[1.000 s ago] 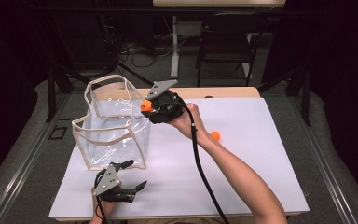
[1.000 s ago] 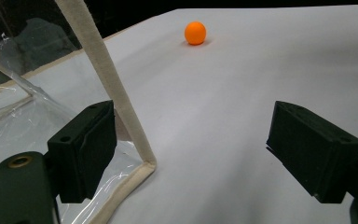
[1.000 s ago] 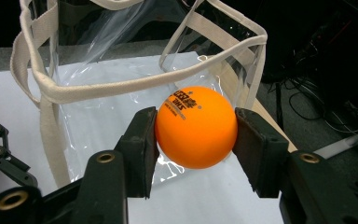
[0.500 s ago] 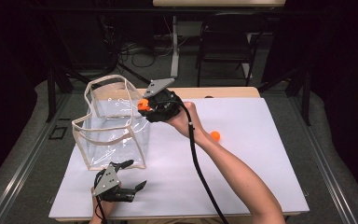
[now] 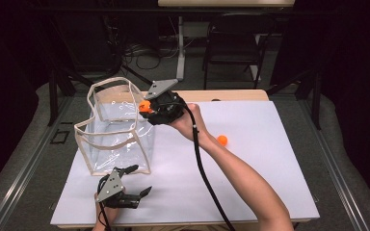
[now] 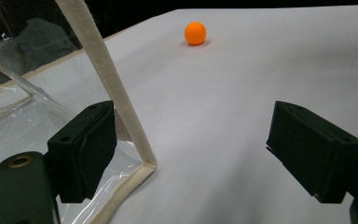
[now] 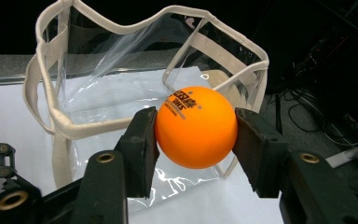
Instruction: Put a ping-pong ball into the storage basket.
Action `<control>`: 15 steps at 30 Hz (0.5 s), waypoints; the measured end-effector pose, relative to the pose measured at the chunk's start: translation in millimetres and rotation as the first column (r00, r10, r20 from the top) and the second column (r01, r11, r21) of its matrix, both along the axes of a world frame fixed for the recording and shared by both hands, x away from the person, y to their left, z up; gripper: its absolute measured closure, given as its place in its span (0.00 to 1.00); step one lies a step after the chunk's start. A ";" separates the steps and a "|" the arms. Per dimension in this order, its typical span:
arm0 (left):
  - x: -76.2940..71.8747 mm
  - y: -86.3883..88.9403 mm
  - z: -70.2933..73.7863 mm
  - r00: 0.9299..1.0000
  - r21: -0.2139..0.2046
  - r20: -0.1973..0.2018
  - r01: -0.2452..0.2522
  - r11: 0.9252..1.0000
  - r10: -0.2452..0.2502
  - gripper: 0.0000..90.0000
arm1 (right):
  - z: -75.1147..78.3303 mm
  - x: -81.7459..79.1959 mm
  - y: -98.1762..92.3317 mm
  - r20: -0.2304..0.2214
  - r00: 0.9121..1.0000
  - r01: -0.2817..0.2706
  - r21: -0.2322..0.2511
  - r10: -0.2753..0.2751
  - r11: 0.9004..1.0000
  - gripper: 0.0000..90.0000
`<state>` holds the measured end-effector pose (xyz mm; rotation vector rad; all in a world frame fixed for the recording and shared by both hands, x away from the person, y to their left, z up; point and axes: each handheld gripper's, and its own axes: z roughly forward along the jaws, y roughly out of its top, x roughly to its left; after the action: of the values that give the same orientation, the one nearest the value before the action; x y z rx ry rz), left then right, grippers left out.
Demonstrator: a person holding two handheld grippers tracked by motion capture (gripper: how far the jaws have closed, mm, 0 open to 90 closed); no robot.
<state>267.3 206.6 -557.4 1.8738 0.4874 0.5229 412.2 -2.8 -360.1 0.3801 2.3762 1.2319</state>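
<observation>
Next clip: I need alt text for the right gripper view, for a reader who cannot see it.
The right tongs grip a glossy orange ping-pong ball between two black jaws, held before the open top of a clear plastic bag with cream fabric trim. The bag stands on a white table surface, against a dark background.

Clear glossy plastic bag [image 7: 121,93] with cloth edging; smooth matt orange ball [image 7: 196,127].

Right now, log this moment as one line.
right gripper shut on held ball | at clear bag rim | left gripper open | loose ball on table
</observation>
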 end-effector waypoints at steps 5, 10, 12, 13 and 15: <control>0.3 0.1 -0.2 1.000 -0.003 -0.001 0.001 1.000 -0.001 0.17 | 1.5 -0.4 3.7 0.006 1.000 -0.006 0.002 0.006 1.000 0.56; 0.4 0.1 -0.3 1.000 -0.003 -0.001 0.001 1.000 -0.001 0.17 | 4.1 -0.7 7.3 0.012 1.000 -0.013 0.001 0.013 1.000 0.56; 0.4 0.1 -0.3 1.000 -0.003 -0.001 0.002 1.000 -0.002 0.17 | 5.1 -1.2 8.8 0.013 1.000 -0.015 0.004 0.015 1.000 0.57; 0.3 0.1 -0.2 1.000 -0.004 -0.001 0.002 1.000 -0.002 0.17 | 5.7 -1.5 9.4 0.014 1.000 -0.018 0.004 0.018 1.000 0.56; 0.4 0.2 -0.2 1.000 -0.004 -0.001 0.002 1.000 -0.002 0.17 | 6.6 -2.2 10.5 0.019 1.000 -0.019 0.006 0.019 1.000 0.57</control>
<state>267.7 206.8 -557.6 1.8707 0.4870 0.5190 410.0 7.7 -353.5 0.3471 2.3662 1.2463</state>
